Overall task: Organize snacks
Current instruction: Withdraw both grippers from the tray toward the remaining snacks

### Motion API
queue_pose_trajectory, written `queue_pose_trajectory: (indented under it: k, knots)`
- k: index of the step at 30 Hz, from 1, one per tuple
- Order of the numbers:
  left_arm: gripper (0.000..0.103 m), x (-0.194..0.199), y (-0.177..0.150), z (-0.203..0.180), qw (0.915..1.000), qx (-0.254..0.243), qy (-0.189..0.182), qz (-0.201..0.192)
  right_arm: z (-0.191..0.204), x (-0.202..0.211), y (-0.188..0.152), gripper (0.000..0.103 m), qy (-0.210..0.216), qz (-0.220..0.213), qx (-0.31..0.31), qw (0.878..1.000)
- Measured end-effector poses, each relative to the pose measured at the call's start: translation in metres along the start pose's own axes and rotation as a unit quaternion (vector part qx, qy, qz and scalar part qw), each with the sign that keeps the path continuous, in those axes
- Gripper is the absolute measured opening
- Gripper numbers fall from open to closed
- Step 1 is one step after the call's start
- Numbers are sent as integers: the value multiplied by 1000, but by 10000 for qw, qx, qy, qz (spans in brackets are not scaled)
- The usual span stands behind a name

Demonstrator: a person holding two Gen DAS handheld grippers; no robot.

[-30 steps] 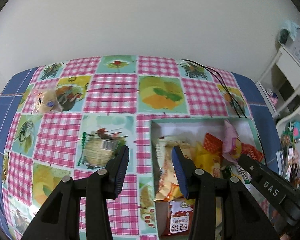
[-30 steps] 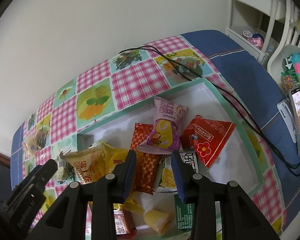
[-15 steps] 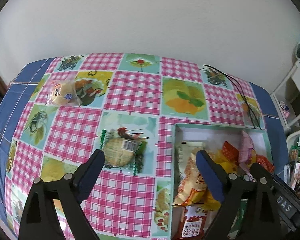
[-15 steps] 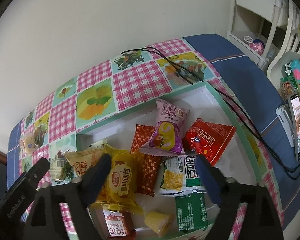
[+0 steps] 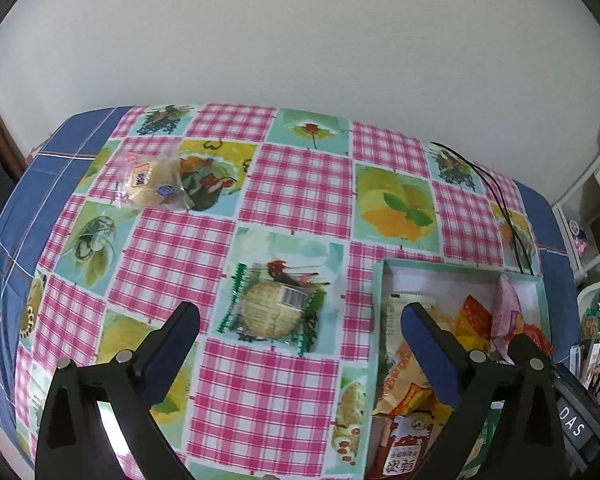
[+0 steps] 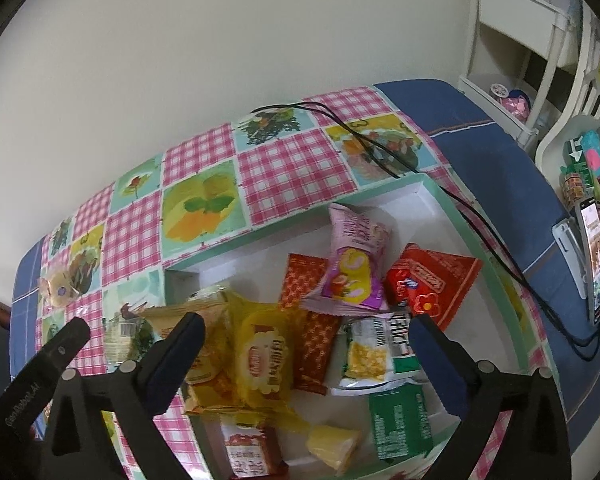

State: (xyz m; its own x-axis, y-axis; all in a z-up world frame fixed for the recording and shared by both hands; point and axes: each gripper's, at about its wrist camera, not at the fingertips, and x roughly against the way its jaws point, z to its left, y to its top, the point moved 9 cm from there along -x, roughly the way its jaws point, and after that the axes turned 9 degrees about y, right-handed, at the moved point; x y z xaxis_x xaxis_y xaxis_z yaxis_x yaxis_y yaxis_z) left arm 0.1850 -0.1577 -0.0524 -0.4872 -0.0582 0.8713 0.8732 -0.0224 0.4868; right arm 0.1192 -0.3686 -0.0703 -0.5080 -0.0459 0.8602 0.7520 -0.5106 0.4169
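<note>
My left gripper (image 5: pixel 298 320) hangs over the checked tablecloth, its jaws opening wide with nothing gripped. A clear-wrapped round cake (image 5: pixel 274 306) with green edging lies on the cloth below the gap. A second clear-wrapped bun (image 5: pixel 150 180) sits far left. My right gripper (image 6: pixel 306 328) hovers above the mint-rimmed white box (image 6: pixel 436 190), its jaws also opening and empty. In the box lie a yellow pack (image 6: pixel 266 356), an orange patterned pack (image 6: pixel 314 320), a pink pack (image 6: pixel 354 268), a red pack (image 6: pixel 432 284) and a white-green pack (image 6: pixel 376 348).
A black cable (image 6: pixel 364 140) runs across the table's far right corner and past the box. A phone on a stand (image 6: pixel 594 256) sits at the right edge. White shelving (image 6: pixel 532 40) stands beyond. A wall backs the table.
Both grippers went from nearly shut to wide open. The left gripper moved left, away from the box, so the green-edged cake now lies below its gap.
</note>
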Motion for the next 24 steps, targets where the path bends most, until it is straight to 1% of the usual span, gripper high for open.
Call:
queue_pose_trajectory:
  k: [4, 10, 16, 24]
  knots:
    - [101, 1, 6, 16, 10000, 55, 54, -29, 17, -1, -1, 103, -2, -29, 104, 9999]
    - [100, 0, 15, 54, 9994, 227, 247, -40, 50, -3, -3, 103, 95, -78, 287, 9995]
    - [100, -2, 23, 105, 9972, 434, 599, -77, 91, -10, -12, 103, 339, -14, 464, 9983]
    - [100, -2, 30, 165, 9933, 792, 837, -96, 158, -21, -30, 103, 697, 134, 943, 9930]
